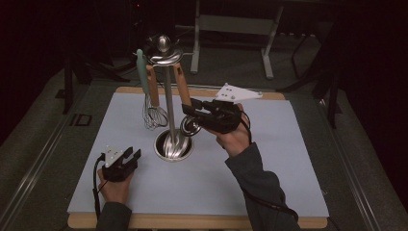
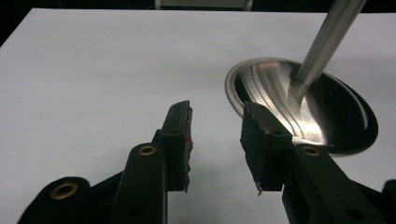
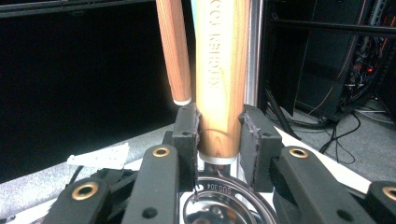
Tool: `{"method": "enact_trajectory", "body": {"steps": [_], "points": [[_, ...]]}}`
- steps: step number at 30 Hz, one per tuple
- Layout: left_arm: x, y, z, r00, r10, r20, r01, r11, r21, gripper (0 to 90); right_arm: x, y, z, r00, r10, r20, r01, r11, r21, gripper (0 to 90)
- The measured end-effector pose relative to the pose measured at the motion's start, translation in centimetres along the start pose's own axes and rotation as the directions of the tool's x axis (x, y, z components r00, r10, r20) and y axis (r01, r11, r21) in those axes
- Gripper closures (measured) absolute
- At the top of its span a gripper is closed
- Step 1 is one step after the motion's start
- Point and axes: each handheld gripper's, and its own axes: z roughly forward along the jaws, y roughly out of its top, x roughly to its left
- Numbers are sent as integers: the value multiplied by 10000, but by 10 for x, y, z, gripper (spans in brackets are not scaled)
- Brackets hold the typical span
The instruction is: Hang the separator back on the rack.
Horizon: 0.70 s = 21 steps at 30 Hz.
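High view, right claw [image 1: 188, 108] level, gripping wooden handle [image 1: 183, 86]

**Free room and obstacles around the utensil stand**

The white mat [image 1: 269, 159] lay bare to the right and front of the stand's round base [image 1: 173, 144]. The steel pole [image 1: 169, 103], hanging whisk [image 1: 154, 113] and wooden handles [image 1: 182, 84] blocked the middle; the left gripper [image 1: 129, 155] occupied the near left.

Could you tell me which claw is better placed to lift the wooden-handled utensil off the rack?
Right: the right claw already clamps the wooden handle, while the left claw rests open on the mat.
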Motion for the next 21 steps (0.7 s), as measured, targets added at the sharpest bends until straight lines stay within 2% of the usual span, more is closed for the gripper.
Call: {"method": "enact_trajectory", "body": {"steps": [5, 10, 21], "points": [[0, 0, 0, 10000, 8, -7, -8, 10000, 5, 625, -1, -1, 5, 10000, 96, 2, -96, 9998, 149, 689], [0, 0, 0, 10000, 10, -14, -10, 10000, 2, 625, -3, -1, 6, 9994, 354, 17, -354, 9993, 79, 648], [0, 0, 0, 10000, 33, -6, -33, 10000, 13, 624, -2, -4, 4, 9997, 226, 88, -228, 9994, 267, 611]]}}
